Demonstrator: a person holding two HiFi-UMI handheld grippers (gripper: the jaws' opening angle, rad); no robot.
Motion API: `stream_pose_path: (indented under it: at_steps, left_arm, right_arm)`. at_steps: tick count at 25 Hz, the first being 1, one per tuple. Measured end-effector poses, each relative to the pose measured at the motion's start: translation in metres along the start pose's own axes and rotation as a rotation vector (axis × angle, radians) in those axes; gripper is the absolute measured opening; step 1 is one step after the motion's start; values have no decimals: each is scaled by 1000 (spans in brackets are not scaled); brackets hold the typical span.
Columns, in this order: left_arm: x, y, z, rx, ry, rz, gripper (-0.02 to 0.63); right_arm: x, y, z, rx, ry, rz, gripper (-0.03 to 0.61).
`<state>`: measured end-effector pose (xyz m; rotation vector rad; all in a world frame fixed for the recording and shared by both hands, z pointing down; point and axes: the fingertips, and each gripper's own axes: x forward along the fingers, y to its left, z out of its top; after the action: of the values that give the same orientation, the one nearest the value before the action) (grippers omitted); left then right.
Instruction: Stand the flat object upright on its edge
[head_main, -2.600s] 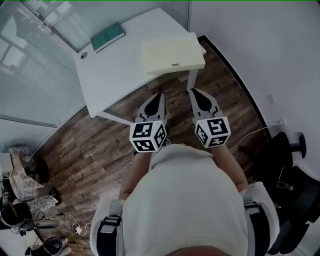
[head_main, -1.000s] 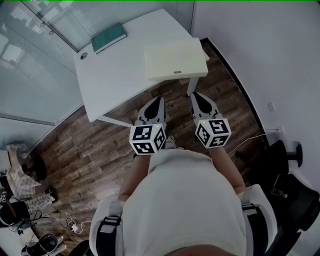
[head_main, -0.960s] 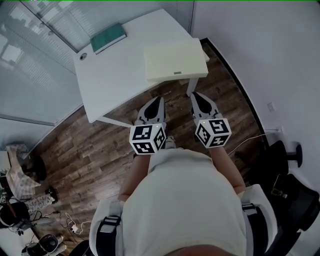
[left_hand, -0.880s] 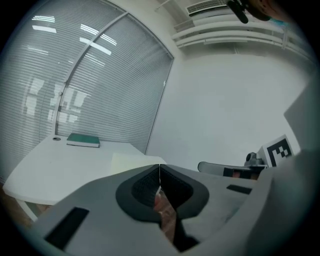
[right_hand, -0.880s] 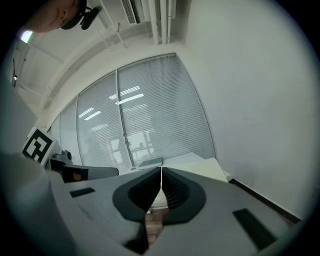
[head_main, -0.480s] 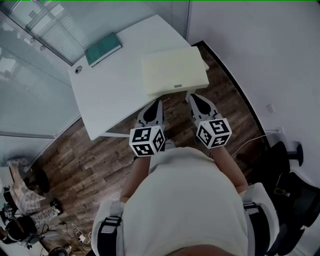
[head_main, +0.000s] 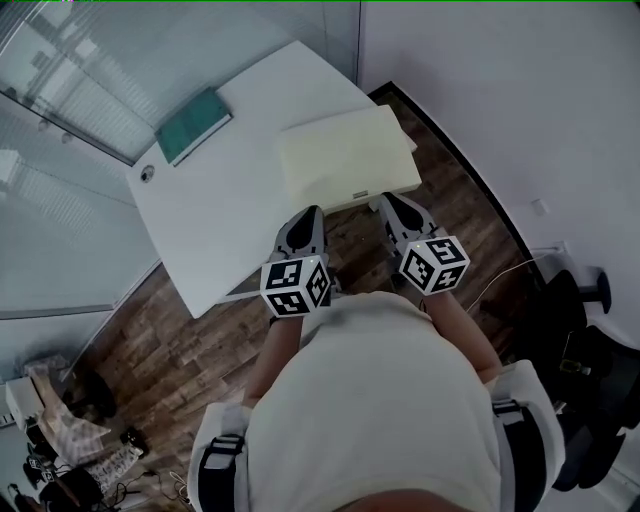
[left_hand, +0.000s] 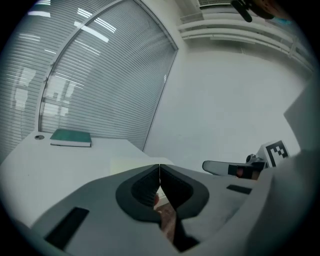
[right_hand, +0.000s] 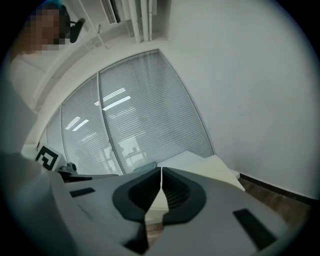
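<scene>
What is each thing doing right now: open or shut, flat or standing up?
Left gripper: shut, empty.
Right gripper: shut, empty.
Cream flat pad: lying flat on the white table, not upright.
Green book: closed, lying flat.

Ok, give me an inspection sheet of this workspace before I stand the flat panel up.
Surface: white table, over a wood floor.
Job's things: cream flat panel lying flat, its near corner past the table's edge; not yet upright.
Clutter: green book at the far side; small round cap beside it.
Grippers: left claw and right claw both shut, empty, short of the panel.
Cables: white cable on the floor, right side.
Surroundings: glass wall with blinds; dark chair; bags on the floor.
</scene>
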<state>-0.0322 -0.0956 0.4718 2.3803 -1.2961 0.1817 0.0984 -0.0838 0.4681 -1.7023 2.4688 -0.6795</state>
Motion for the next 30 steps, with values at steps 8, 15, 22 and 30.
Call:
stream_pose_path:
  at_steps: [8,15,22,30]
  left_arm:
    - [30,19,9,38,32,-54,21]
    - [57,30,15,48,51,-107,21]
    - [74,37,17,68,67,-145,21]
    - [85,52,24,57,71,-143,21]
  right_arm:
    - [17,-22,-12,171,-23,-36,21]
    - [28,-52,-35,406,-35,-63,33]
    - [33,-70,-62,663,-73,-8,197]
    - [31,-100,-87,846,-147,-15,281]
